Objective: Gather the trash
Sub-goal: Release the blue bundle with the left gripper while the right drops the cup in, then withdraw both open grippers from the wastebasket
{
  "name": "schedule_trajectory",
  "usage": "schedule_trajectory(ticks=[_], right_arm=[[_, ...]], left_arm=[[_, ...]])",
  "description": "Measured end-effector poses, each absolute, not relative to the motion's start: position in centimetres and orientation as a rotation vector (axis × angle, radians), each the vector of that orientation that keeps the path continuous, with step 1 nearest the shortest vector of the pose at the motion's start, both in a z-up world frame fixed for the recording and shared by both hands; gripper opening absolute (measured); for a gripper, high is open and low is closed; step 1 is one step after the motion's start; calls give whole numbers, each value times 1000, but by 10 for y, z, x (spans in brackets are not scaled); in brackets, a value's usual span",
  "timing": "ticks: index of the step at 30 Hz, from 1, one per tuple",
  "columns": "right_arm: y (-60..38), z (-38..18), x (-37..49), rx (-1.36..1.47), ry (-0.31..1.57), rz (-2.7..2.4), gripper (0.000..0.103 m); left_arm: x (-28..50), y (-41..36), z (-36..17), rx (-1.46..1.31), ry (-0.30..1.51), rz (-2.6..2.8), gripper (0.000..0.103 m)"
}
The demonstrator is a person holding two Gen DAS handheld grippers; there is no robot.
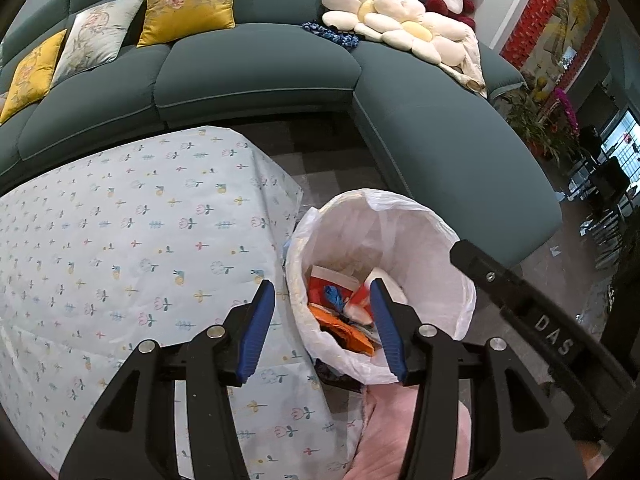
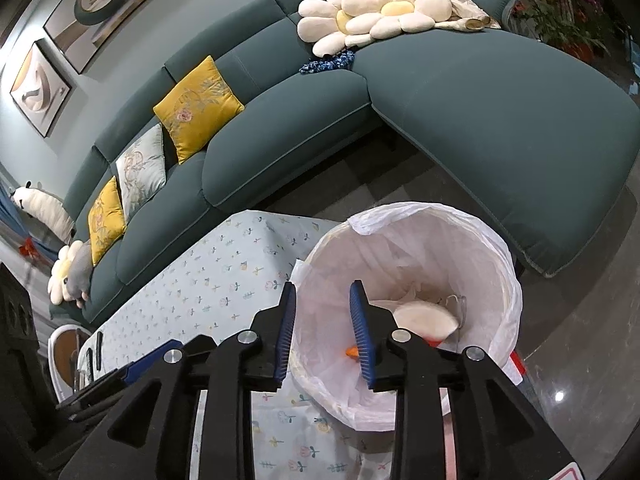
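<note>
A round bin (image 1: 436,240) lined with a white plastic bag stands on the floor beside the table. It holds red, orange and white trash (image 1: 340,304). My left gripper (image 1: 322,304) is open and empty, just above the bin's near left rim. The right gripper's black arm (image 1: 516,300) crosses the bin's right side. In the right wrist view my right gripper (image 2: 322,320) is open and empty over the bin (image 2: 472,248). A blurred white piece (image 2: 424,318) and an orange scrap (image 2: 352,351) lie inside.
A table under a pale flowered cloth (image 1: 132,248) lies left of the bin. A teal corner sofa (image 1: 256,76) with yellow cushions (image 1: 190,2) and flower pillows (image 1: 392,20) curves behind. Potted plants (image 1: 536,120) stand at far right. The floor is glossy stone (image 2: 580,360).
</note>
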State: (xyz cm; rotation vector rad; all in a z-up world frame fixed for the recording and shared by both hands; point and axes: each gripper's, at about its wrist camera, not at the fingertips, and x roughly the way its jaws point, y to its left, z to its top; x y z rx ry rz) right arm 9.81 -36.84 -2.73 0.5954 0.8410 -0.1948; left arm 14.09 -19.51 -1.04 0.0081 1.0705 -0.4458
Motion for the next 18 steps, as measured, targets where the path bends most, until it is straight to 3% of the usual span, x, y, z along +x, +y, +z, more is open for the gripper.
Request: schedule_trajectory(ticks=[5,9,18], right_arm=[[-359,-24,99,545,849,-198,37],[-350,-22,96,502,863,-197,42],[-332,-15,83,392,895,-205,44]], left_arm=[[139,-187,-10,12,1064,-431,48],[136,-182,-9,16,1054,-416,54],[125,-167,-9,37,1037,-400,58]])
